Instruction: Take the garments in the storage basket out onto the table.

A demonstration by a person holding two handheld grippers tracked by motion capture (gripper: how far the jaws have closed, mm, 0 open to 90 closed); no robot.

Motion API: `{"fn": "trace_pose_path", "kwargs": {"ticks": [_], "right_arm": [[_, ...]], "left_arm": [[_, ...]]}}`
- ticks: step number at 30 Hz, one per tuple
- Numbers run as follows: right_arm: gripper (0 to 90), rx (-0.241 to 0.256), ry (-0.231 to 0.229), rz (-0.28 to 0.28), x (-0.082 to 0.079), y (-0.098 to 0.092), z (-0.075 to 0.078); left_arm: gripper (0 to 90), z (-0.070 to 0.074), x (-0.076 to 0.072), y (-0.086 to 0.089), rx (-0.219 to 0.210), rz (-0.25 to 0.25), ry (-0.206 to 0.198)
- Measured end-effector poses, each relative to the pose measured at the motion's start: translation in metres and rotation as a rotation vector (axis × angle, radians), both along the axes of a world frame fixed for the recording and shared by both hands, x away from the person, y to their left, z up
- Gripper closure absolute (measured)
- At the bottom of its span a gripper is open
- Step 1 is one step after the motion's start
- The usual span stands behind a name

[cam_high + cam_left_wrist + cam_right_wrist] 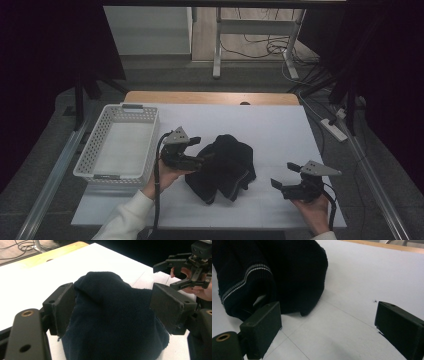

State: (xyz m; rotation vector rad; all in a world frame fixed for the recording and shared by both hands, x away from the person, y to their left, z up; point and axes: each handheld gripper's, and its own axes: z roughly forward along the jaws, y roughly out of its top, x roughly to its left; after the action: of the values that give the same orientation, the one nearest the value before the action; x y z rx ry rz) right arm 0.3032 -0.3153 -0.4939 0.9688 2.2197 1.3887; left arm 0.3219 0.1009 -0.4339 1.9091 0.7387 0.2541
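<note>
Two pairs of tongs work over a white desk (280, 130), and both stand spread, pinching nothing. A dark knitted garment (223, 167), crumpled in a heap, lies near the middle of the desk, just right of a white perforated basket (100, 131) that sits at about nine o'clock from it. The left tongs (202, 159) are at the heap's nine-o'clock edge; the right tongs (278, 186) hover well apart from it, at roughly four o'clock.

By my reading, the step in hand is the approach for a first grasp: the left tongs straddle a raised fold and have not yet closed. The next move calls for pressing them together on that fold, then bringing the right tongs in toward the near edge of the cloth so the garment can be lifted or spread; where it is meant to go I cannot tell.

From the left gripper view, the cloth's fuzzy knit (112, 315) bulges up between the spread jaws, touching or nearly touching the left one, and the right tongs (172, 275) show beyond at two o'clock, held by a hand. From the right gripper view, a pale striped band (242, 283) on the garment appears at ten o'clock, which the high view barely resolves, with bare desk between the jaws.
</note>
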Motion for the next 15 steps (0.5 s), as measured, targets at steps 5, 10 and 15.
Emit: {"fn": "trace_pose_path", "kwargs": {"ticks": [5, 10, 15], "right_arm": [[6.7, 0.021, 0.0, 0.001, 0.001, 0.0, 0.001], [7.0, 0.044, 0.0, 0.011, 0.001, 0.002, 0.002], [7.0, 0.044, -0.013, 0.021, 0.0, 0.004, 0.005]], "left_arm": [[21.5, 0.001, -0.002, 0.006, 0.011, 0.004, 0.001], [21.5, 0.003, -0.006, 0.012, 0.024, 0.022, 0.0], [21.5, 0.003, -0.012, 0.016, 0.033, 0.038, 0.005]]}}
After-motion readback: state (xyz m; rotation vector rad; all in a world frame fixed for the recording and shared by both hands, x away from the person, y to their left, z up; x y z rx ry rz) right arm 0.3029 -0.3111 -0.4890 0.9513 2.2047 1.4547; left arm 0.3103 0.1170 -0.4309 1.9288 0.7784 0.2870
